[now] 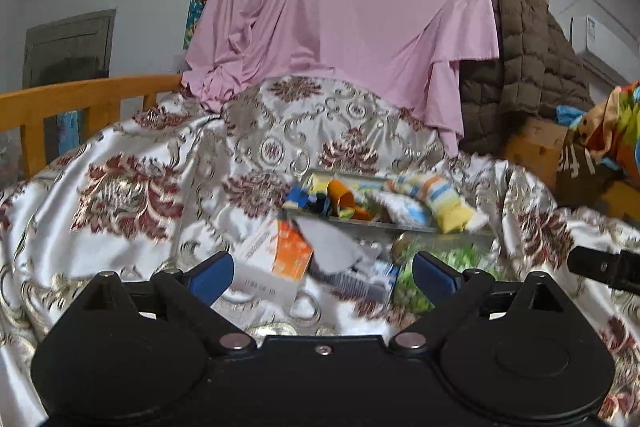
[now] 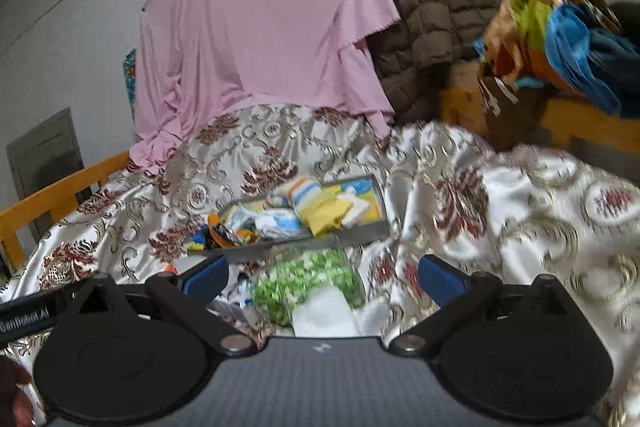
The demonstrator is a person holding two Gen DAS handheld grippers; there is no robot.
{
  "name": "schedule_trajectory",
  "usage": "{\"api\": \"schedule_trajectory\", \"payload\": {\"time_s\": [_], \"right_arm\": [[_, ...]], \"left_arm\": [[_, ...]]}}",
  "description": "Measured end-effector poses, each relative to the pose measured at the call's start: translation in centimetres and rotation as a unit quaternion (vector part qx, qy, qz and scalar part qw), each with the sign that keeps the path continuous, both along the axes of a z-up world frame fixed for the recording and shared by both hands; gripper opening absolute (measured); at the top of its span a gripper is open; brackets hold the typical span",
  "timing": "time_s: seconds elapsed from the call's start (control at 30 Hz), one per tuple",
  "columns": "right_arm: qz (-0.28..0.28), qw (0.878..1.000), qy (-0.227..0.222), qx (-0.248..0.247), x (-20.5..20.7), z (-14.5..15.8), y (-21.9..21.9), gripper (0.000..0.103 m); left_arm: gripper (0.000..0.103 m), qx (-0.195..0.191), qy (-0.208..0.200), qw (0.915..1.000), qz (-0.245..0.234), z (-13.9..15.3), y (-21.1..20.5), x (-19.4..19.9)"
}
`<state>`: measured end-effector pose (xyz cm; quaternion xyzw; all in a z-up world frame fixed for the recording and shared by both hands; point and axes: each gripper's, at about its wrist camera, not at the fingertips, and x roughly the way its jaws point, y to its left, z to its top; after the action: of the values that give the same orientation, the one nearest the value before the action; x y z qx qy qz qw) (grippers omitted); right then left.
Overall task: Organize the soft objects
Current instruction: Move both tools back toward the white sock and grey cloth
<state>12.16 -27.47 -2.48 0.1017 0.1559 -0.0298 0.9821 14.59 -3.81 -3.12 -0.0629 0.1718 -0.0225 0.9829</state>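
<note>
While both of your grippers point slightly downward over the patterned bedspread (image 1: 132, 187), the left gripper (image 1: 322, 271) has its blue fingers spread wide with nothing gripped, and the right gripper (image 2: 322, 277) is likewise released and empty. Ahead of the left fingers lie an orange-and-white box (image 1: 280, 253) and a grey cloth (image 1: 336, 247), both blurred. Between the right fingers sits a green-speckled bag (image 2: 308, 279). Beyond it, a shallow tray (image 2: 382, 195) holds the soft things: a striped sock (image 2: 316, 205) with its long axis running toward you, its yellow end nearest, and crumpled cloths (image 2: 276, 219) beside it.
</note>
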Motion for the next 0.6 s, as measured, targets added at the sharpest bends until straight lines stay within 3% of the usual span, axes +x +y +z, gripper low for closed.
{"api": "schedule_trajectory", "payload": {"time_s": [0.33,0.47,0.6], "right_arm": [[-0.008,0.998,0.061,-0.025,-1.3,-1.8,2.3,0.103],[0.0,0.997,0.061,-0.055,-1.6,-1.9,3.7,0.103],[-0.004,0.996,0.067,-0.054,-1.4,-2.0,3.8,0.103]], "left_arm": [[0.096,0.018,0.021,0.9996,-0.007,-2.1,-0.1,-1.2],[0.096,0.019,0.026,0.9995,-0.007,-2.4,0.2,-1.6],[0.096,0.023,0.031,0.9993,-0.002,-2.9,0.6,-1.7]]}}
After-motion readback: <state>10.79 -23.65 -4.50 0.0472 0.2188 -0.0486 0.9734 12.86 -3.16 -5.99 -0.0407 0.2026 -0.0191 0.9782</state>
